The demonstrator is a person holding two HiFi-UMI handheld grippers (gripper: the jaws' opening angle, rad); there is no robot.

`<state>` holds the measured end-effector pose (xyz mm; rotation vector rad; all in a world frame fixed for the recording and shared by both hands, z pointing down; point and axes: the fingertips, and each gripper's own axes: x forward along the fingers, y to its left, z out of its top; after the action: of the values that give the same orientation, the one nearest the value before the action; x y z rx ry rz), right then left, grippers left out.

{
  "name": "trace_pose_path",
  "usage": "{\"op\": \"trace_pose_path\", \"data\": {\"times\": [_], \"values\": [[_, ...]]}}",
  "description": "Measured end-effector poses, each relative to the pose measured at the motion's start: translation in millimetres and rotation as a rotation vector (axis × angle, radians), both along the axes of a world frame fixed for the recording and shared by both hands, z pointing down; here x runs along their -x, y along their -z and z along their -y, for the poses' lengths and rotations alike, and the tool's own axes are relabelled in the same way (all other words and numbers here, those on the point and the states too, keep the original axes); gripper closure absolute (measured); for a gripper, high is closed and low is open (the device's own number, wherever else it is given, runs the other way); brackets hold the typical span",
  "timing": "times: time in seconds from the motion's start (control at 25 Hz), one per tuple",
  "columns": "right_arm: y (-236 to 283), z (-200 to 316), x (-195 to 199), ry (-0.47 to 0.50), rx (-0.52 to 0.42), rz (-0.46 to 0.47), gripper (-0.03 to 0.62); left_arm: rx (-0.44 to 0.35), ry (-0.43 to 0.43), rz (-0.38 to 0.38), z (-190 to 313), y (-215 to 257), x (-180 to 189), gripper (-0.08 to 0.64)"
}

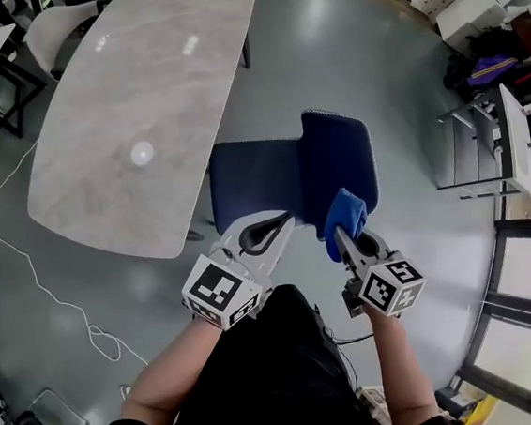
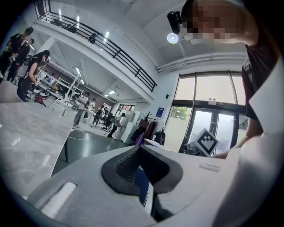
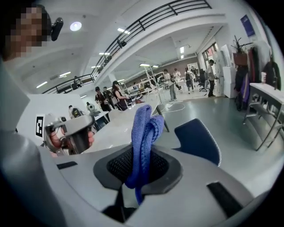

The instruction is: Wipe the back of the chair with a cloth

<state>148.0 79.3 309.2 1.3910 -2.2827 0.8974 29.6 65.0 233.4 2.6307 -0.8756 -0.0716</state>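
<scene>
The grey table (image 1: 141, 107) stands beside the blue chair (image 1: 261, 174). The left gripper (image 1: 285, 219) hangs over the seat, its jaws together and holding nothing. The right gripper (image 1: 339, 237) has its jaws clamped on the blue cloth (image 1: 344, 215), near the chair's back (image 1: 340, 156).

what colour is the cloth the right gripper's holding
The cloth is bright blue, lighter than the navy chair; clearest in the right gripper view.
</scene>
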Motion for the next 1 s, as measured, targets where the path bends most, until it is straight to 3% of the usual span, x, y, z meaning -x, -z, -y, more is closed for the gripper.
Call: {"op": "trace_pose_path", "data": {"times": [0.16, 0.4, 0.48, 0.56, 0.72, 0.92, 1.0], "values": [[-12.7, 30.7, -31.0, -0.003, 0.033, -0.095, 0.528, 0.050, -0.036, -0.038, 21.5, -18.5, -12.0, 0.552], [-58.1, 82.2, -45.0, 0.076, 0.103, -0.103, 0.528, 0.061, -0.059, -0.067, 59.7, -46.5, -45.6, 0.552], [-83.1, 93.7, -38.2, 0.181, 0.140, -0.141, 0.528, 0.076, -0.042, -0.059, 70.4, -56.9, -49.0, 0.552], [-101.8, 105.9, -25.3, 0.351, 0.166, -0.204, 0.528, 0.107, -0.002, -0.044, 82.1, -65.6, -46.2, 0.552], [-115.4, 153.6, -20.2, 0.659, 0.132, -0.361, 0.528, 0.146, 0.074, -0.022, 118.2, -81.2, -55.2, 0.552], [-147.6, 192.4, -21.4, 0.855, 0.079, -0.563, 0.528, 0.174, 0.162, -0.013, 158.4, -127.2, -57.0, 0.552], [-158.4, 202.4, -26.7, 0.901, 0.054, -0.692, 0.526, 0.175, 0.176, -0.008, 166.9, -143.5, -54.0, 0.552]]}}
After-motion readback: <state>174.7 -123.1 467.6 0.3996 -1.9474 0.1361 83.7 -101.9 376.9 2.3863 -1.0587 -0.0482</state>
